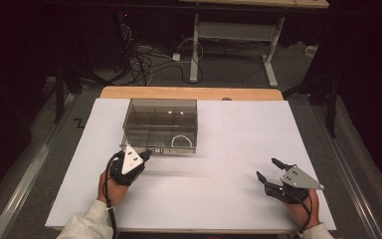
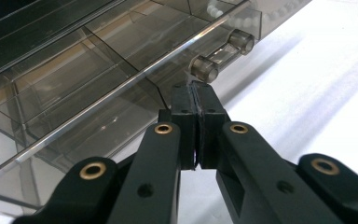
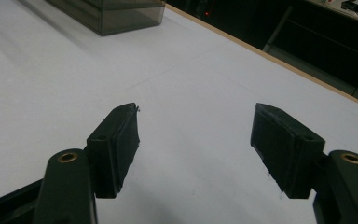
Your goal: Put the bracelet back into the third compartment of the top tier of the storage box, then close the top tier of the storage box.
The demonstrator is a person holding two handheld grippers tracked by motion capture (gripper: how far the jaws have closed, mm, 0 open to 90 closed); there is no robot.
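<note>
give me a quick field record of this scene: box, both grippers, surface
box: smoky clear compartment box at the far left of the white table, a white bead string inside
handle: clear bar handle on the box's near side
left gripper: left gripper shut, nothing between its jaws, tips just short of the handle
right gripper: right gripper open, nothing between its jaws, over bare table at the near right

A white sheet (image 1: 219, 149) covers the worktop (image 1: 189, 92), whose bare wooden strip shows along the far edge. A smoky clear compartment box (image 1: 160, 125) stands directly on the sheet, left of centre toward the far edge.
</note>
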